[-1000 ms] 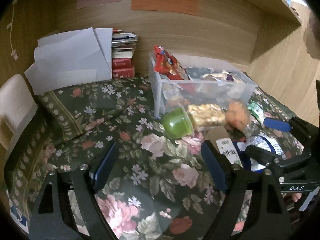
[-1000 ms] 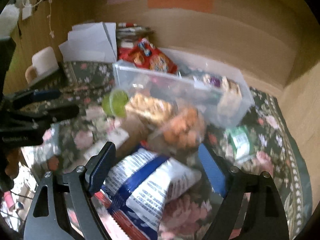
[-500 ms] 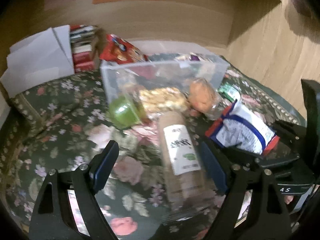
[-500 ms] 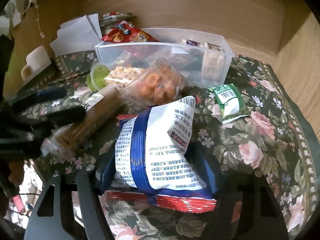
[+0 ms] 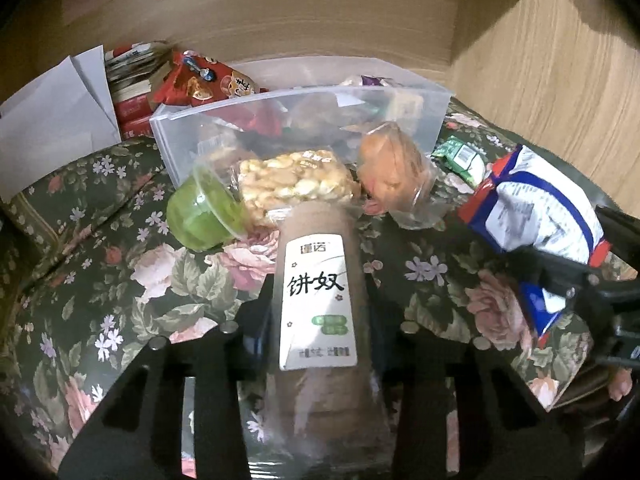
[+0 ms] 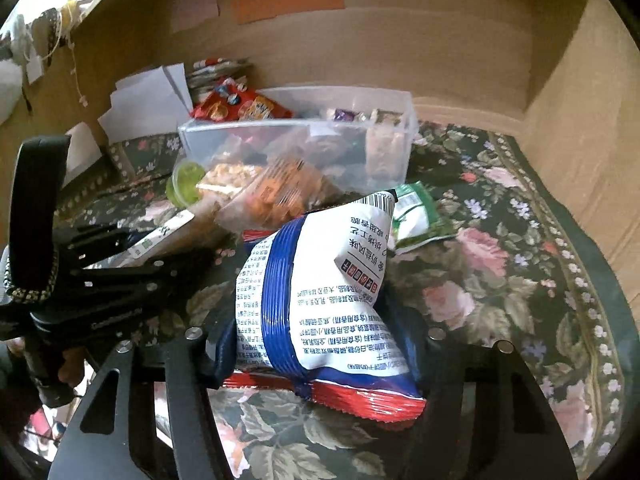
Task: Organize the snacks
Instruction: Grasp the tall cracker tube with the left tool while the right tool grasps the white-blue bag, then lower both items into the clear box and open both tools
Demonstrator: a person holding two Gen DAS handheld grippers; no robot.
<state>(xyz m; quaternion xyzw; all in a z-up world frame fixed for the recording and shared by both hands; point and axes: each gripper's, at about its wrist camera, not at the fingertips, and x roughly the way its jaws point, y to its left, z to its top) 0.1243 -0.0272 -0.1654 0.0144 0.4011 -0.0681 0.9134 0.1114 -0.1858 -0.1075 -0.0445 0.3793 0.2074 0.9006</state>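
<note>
Hiding both hand-held grippers' pads: biscuit tube (image 5: pixel 318 300), blue-striped packet (image 6: pixel 320 308).

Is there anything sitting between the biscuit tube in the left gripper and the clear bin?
Yes. The biscuit tube, clamped in the left gripper, points at the clear bin, but a peanut brittle pack, a green cup and an orange snack bag lie against the bin's front wall, directly ahead.

The biscuit sleeve (image 5: pixel 316 280) lies at centre frame, in front of the bin (image 5: pixel 400 92). The jelly cup (image 5: pixel 202 216) sits left of it, the peanut bar (image 5: pixel 292 182) behind it, and the crisp bag (image 5: pixel 548 208) right.
</note>
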